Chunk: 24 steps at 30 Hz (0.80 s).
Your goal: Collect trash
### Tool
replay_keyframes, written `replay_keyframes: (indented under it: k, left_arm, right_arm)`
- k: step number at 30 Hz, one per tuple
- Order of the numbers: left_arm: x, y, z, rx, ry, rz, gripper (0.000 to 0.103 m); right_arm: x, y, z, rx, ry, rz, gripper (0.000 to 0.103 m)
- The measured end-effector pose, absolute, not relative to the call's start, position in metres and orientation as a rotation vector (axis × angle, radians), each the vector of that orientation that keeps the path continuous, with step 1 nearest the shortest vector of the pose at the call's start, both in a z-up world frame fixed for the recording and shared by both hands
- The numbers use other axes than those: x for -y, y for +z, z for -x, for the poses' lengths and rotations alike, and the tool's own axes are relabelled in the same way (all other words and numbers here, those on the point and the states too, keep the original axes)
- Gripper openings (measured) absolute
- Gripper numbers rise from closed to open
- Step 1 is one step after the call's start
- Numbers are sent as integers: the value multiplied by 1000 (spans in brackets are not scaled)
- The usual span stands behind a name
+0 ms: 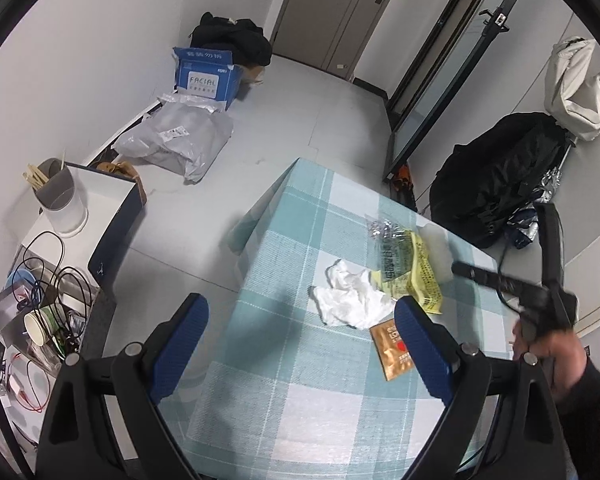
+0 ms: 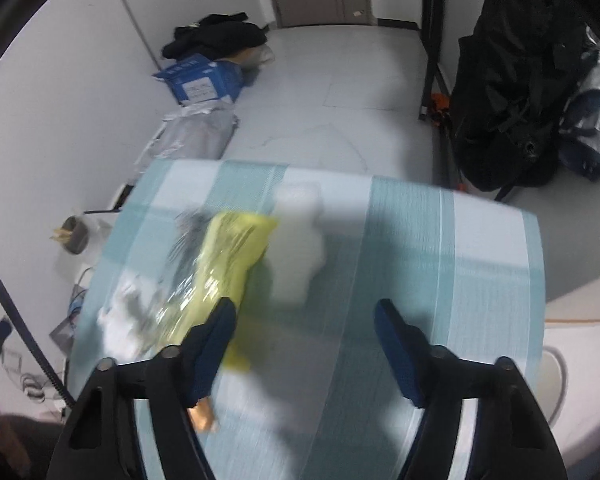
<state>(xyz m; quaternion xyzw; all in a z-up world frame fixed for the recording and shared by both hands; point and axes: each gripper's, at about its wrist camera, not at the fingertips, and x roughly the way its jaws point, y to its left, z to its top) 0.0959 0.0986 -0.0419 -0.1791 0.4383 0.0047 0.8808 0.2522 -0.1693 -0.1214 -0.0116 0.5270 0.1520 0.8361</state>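
Checked table (image 1: 300,400): yellow wrapper (image 1: 414,276) lies flat, long axis running away from cams, beside tissue (image 1: 350,300). L gripper (image 1: 300,344) & R gripper (image 2: 306,344) both open, empty.

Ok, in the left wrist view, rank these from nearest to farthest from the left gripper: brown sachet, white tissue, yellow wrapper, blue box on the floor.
1. Brown sachet: on the tablecloth, right beside the right-hand finger.
2. White tissue: just ahead, between sachet and wrapper; close to the sachet, but slightly farther.
3. Yellow wrapper: farther up the table, to the right.
4. Blue box: far off by the wall.
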Motion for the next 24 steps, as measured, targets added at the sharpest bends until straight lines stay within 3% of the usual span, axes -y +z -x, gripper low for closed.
replay_keyframes:
  k: [14, 16, 17, 24]
  left_arm:
    - [-117, -53, -103, -959, 20, 395, 92]
    - [-119, -53, -102, -959, 24, 387, 92]
    - [-119, -52, -102, -957, 29, 382, 92]
    - [-124, -51, -100, -956, 37, 408, 92]
  right_arm:
    - [146, -149, -304, -1143, 307, 60, 50]
    - [144, -149, -303, -1142, 308, 86, 44]
    - [142, -148, -302, -1139, 307, 101, 36]
    - [137, -145, -296, -1146, 321, 143, 35]
